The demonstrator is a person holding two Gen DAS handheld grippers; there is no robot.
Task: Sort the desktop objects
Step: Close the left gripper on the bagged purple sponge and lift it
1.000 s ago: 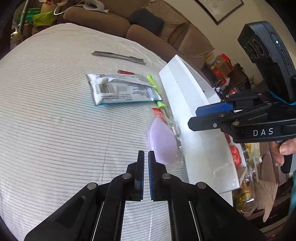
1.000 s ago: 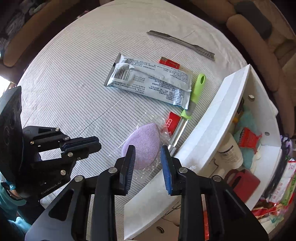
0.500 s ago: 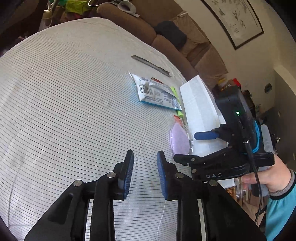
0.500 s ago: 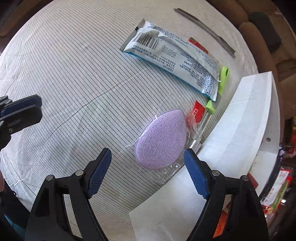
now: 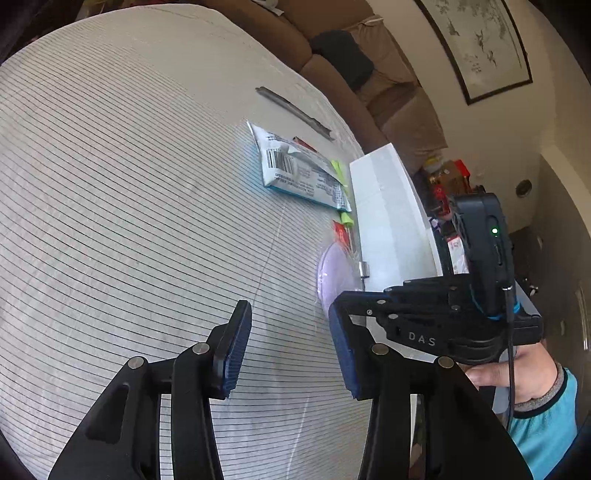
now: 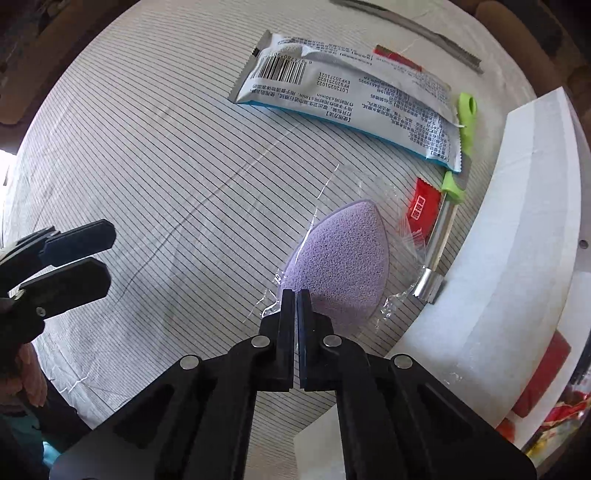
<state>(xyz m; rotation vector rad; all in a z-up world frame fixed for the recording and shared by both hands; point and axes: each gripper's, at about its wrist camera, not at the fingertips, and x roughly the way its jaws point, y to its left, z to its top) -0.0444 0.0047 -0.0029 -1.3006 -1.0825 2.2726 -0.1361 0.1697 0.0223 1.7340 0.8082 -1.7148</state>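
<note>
A purple teardrop sponge (image 6: 340, 258) in a clear plastic wrapper lies on the striped tablecloth beside the white storage box (image 6: 517, 229). My right gripper (image 6: 294, 293) is shut on the near edge of the sponge's wrapper. In the left wrist view the sponge (image 5: 334, 273) shows partly behind the right gripper's body. My left gripper (image 5: 290, 332) is open and empty, held above bare cloth to the left of the sponge. A silver-and-blue sachet (image 6: 347, 99), a green-handled peeler (image 6: 456, 177) and a small red packet (image 6: 421, 208) lie beyond the sponge.
A long grey metal file (image 6: 410, 31) lies at the far side of the table. The white box (image 5: 391, 218) stands along the table's right edge, with red items inside. A brown sofa (image 5: 369, 74) is behind the table.
My right gripper went from wide open above the sponge to shut on its wrapper edge. My left gripper opened wider and drew back to the left.
</note>
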